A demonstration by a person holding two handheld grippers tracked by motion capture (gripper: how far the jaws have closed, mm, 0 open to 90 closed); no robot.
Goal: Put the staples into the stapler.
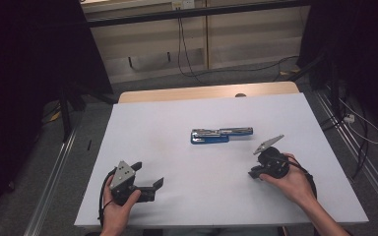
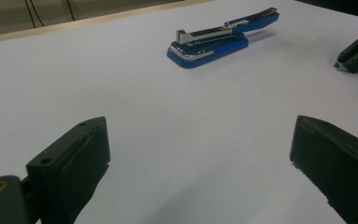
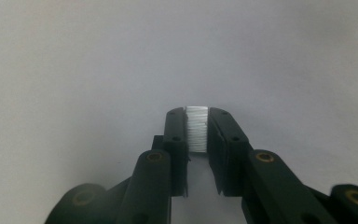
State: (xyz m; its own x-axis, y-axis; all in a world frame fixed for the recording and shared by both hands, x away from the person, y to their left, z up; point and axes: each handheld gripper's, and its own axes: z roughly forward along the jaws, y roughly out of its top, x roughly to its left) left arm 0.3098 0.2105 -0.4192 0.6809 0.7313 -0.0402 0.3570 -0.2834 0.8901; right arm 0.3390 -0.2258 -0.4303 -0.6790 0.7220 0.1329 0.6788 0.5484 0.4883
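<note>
Between the right gripper fingers, a staple strip is gripped for loading the opened blue stapler; left gripper fingers are held open.

The room around my desk lay dim, its corners nearly black in the high view, while the white top caught soft, even light from above. Shadows were faint: a pale one beside the stapler. My left tongs loomed dark and slightly soft up close. In the right gripper view the desk faded to grey at the edges, and a white strip glared between my right tongs.
</note>
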